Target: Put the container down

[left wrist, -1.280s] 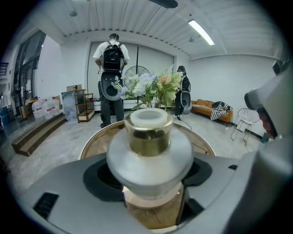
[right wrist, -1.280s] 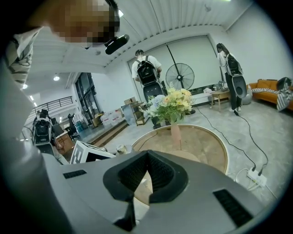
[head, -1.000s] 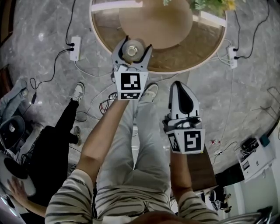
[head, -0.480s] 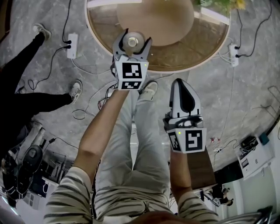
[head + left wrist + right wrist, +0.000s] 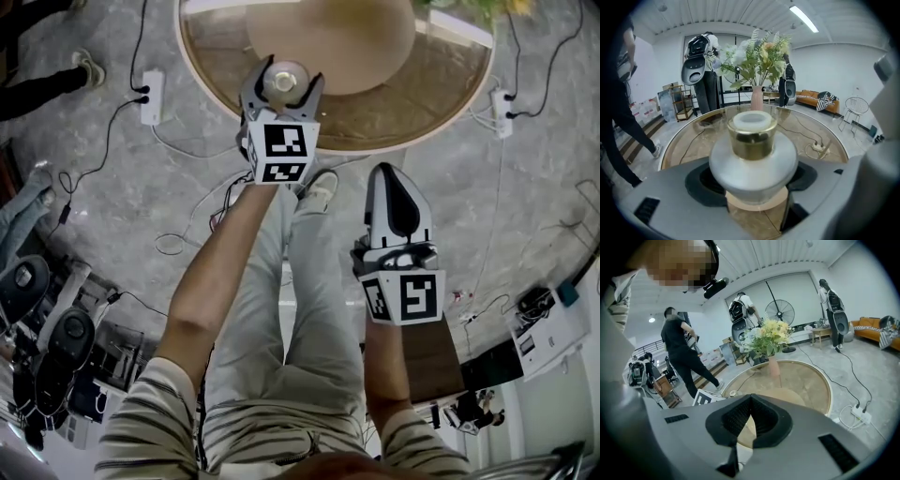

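Note:
The container (image 5: pixel 752 159) is a frosted, rounded glass jar with a gold neck and a white cap. My left gripper (image 5: pixel 285 84) is shut on its belly, one jaw on each side, and holds it upright. In the head view the container (image 5: pixel 283 75) hangs over the near edge of the round glass table (image 5: pixel 422 117). Whether its base touches the glass is hidden. My right gripper (image 5: pixel 392 187) is shut with nothing in it, low over the person's legs, off the table's near side.
A pink vase of flowers (image 5: pixel 757 96) stands at the table's far side, beyond the wooden disc (image 5: pixel 328 37) under the glass. Power strips (image 5: pixel 149 97) (image 5: pixel 498 105) and cables lie on the grey floor. People (image 5: pixel 682 355) stand around the room.
My left gripper has carried the container a little farther over the table. The people at the left of the head view have shifted. My right gripper has stayed put.

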The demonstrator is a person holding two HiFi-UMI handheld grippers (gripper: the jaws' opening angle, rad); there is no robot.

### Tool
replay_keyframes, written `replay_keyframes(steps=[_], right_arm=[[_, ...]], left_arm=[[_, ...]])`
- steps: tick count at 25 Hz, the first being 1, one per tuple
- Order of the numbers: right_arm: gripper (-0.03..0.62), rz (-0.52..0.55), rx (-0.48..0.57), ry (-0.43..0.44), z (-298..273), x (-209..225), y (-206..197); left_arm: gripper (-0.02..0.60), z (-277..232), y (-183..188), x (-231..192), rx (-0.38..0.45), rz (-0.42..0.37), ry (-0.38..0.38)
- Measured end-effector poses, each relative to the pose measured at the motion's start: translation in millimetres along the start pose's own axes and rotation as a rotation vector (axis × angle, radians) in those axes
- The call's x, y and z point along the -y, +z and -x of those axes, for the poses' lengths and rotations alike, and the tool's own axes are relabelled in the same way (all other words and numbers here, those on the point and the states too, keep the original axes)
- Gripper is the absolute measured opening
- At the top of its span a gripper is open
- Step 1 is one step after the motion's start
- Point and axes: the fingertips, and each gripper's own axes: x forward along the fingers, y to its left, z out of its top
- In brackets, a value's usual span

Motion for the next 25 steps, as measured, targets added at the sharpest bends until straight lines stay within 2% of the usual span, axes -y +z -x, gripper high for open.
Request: replay_keyframes(steps=[16,20,25], right_arm=[[0.008,0.010,0.000,-0.010,2.5,4.4,2.2],[0.008,0.023,0.008,0.001,2.6,-1.6,9.1],[0.008,0.041,0.026,0.014,4.9,-9.8,24.6]], left_arm=[[0.334,-6.8,0.5,7.2,0.005,0.000,0.025],[0.369,-2.0,0.1,5.7,-0.001,0.005,0.021],[0.377,12.7,7.3,6.2,0.008,0.003,0.010]])
